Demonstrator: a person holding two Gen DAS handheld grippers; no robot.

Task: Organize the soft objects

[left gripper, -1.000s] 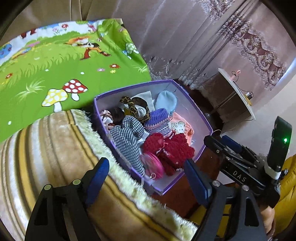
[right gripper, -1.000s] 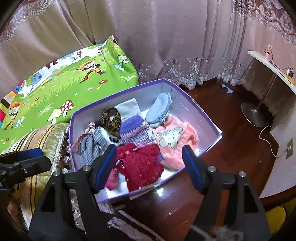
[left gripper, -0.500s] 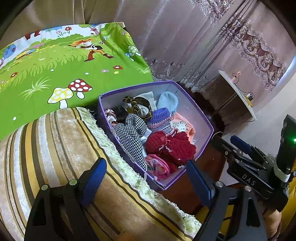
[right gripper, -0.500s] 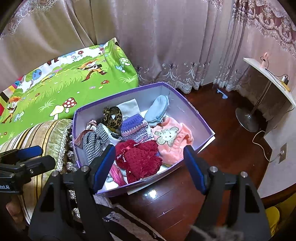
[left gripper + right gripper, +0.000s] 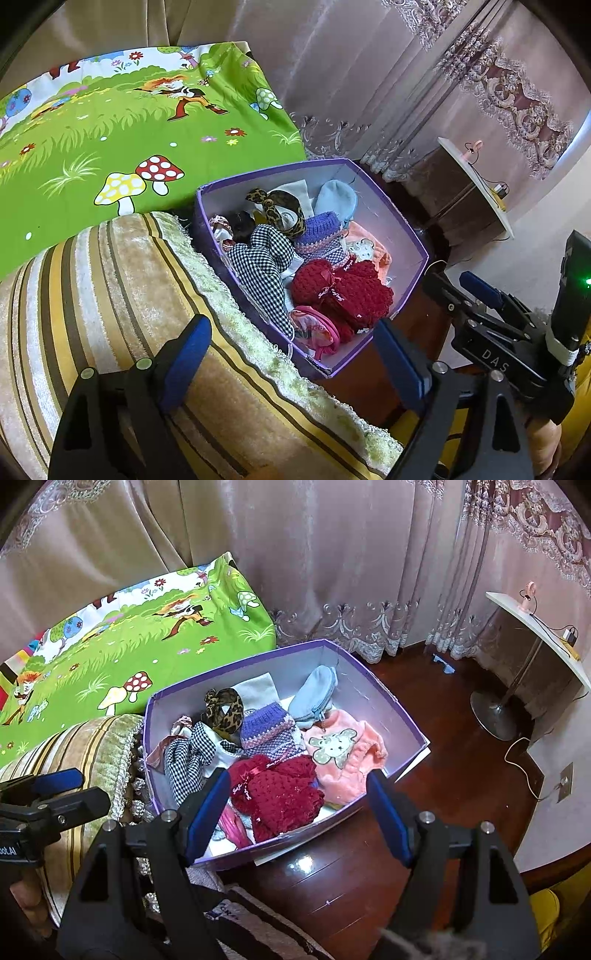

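Note:
A purple box (image 5: 384, 705) (image 5: 410, 254) on the dark wood floor holds several soft things: a red knitted piece (image 5: 277, 790) (image 5: 343, 291), a pink top with a bunny (image 5: 343, 753), a purple knitted hat (image 5: 266, 731), a light blue pouch (image 5: 314, 694), a checked cloth (image 5: 262, 266) and a leopard-print band (image 5: 223, 712). My right gripper (image 5: 295, 812) hangs open above the box's near edge, nothing between its fingers. Over the striped cushion (image 5: 92, 295) my left gripper (image 5: 291, 362) is open and empty.
A green cartoon-print bedcover (image 5: 110, 129) lies left of the box, curtains (image 5: 332, 572) hang behind it. A white side table on a metal foot (image 5: 495, 716) stands at the right, with a cord and wall socket (image 5: 565, 782). Bare floor lies right of the box.
Both views pulled back a little from the box, which now sits smaller and higher in frame. The left jaws stand slightly wider than a second ago.

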